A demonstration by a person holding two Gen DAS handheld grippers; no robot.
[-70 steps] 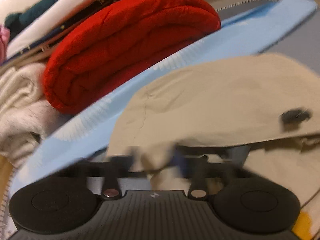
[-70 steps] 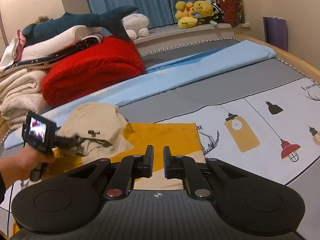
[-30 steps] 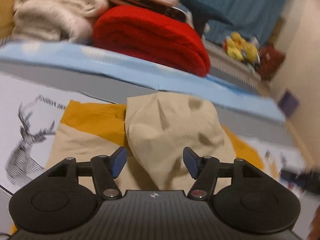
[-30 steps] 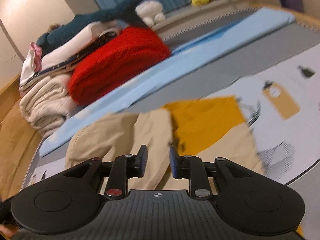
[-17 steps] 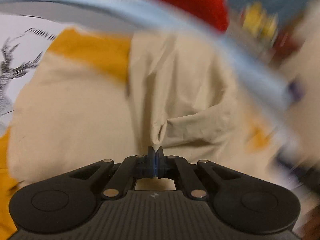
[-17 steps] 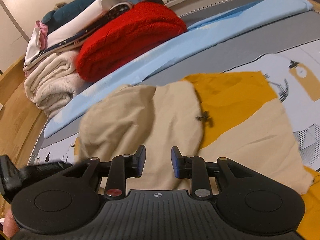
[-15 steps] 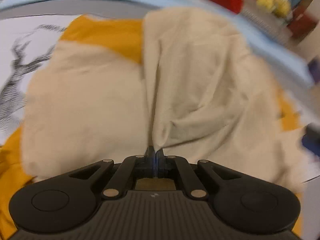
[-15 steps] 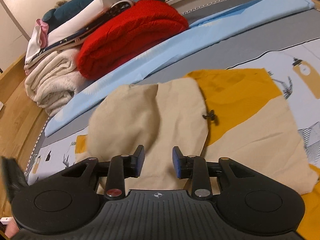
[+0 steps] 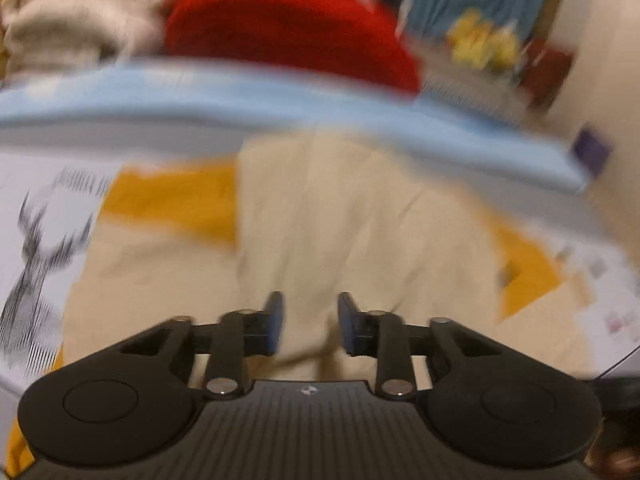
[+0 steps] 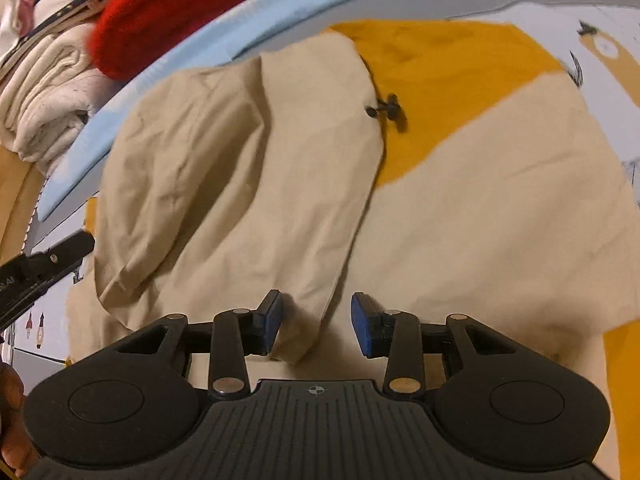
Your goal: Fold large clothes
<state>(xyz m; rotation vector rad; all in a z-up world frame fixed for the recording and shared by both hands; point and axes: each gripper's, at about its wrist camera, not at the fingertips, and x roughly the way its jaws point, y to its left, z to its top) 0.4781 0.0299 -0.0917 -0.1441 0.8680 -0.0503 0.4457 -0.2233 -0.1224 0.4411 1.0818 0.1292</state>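
Observation:
A large beige and mustard-yellow garment (image 10: 480, 200) lies spread on the bed, with a beige flap (image 10: 240, 160) folded over its left part and a dark toggle (image 10: 386, 109) at the flap's edge. My right gripper (image 10: 316, 328) is open, low over the flap's near corner, which lies between its fingers. My left gripper (image 9: 308, 326) is open and empty just above the same beige cloth (image 9: 340, 232); that view is blurred. The left gripper's tip also shows at the left edge of the right wrist view (image 10: 44, 264).
A light blue sheet (image 10: 200, 52) runs along the garment's far side. Behind it is a stack with a red blanket (image 10: 180, 12) and cream towels (image 10: 52, 92). The printed bed cover (image 9: 40, 248) lies under the garment. The wooden bed frame (image 10: 16, 192) is at left.
My left gripper was shut on a beige fold and has opened, letting it go. My right gripper has dropped closer to the cloth and opened wider. The flap now lies flat.

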